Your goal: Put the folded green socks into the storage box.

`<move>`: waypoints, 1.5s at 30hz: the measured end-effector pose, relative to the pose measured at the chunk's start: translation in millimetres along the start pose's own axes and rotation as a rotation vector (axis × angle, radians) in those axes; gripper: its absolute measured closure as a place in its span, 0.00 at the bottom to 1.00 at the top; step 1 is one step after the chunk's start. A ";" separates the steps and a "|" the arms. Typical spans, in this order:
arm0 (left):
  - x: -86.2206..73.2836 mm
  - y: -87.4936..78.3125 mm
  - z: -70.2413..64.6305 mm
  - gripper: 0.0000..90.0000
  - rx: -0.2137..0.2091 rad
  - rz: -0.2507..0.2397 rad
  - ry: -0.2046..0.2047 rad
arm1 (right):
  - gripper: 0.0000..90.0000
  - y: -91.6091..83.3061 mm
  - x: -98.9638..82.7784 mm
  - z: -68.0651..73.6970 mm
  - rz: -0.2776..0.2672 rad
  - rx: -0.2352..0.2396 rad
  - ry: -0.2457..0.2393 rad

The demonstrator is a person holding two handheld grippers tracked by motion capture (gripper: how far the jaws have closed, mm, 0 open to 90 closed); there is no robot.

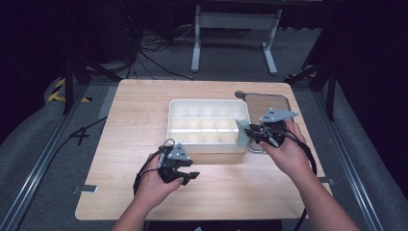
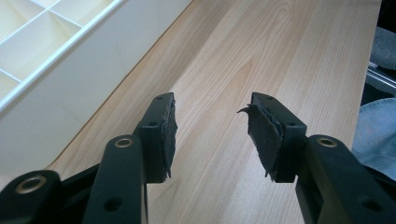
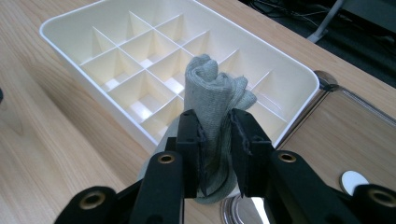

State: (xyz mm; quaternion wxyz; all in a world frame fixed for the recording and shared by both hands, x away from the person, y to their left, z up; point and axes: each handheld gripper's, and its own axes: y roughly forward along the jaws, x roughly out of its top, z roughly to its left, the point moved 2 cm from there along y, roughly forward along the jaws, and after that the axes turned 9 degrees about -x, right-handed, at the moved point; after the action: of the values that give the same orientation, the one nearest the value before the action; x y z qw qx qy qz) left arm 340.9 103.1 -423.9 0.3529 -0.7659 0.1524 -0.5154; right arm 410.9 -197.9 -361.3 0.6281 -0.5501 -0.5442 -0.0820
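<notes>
Here the right claw grips a rolled grey sock — the left claw gapes empty.

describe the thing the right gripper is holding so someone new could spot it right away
Start at the white divided tray in the middle of the wooden table. At its near right corner, the right gripper is shut on a rolled grey-green sock, held upright above the tray's edge. It is the only soft cloth thing there, beside the hard tray and a clear lid.
</notes>
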 end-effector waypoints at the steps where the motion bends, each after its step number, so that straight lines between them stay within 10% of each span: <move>1: 0.1 0.1 0.1 0.58 -0.001 -0.003 -0.002 | 0.82 1.5 0.5 -1.2 0.002 -0.004 -0.002; 28: -2.3 -2.5 0.9 0.58 0.007 -0.002 -0.010 | 0.82 54.0 -9.0 -4.5 0.095 -0.063 -0.107; 45: -2.6 -2.7 0.6 0.59 0.004 -0.002 -0.011 | 0.86 71.5 -19.4 7.8 0.313 -0.031 -0.103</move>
State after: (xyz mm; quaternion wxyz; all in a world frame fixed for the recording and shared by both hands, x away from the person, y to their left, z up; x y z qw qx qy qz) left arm 340.1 106.8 -423.9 0.3545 -0.7683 0.1486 -0.5118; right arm 448.8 -174.2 -420.8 0.5960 -0.6412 -0.4820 0.0365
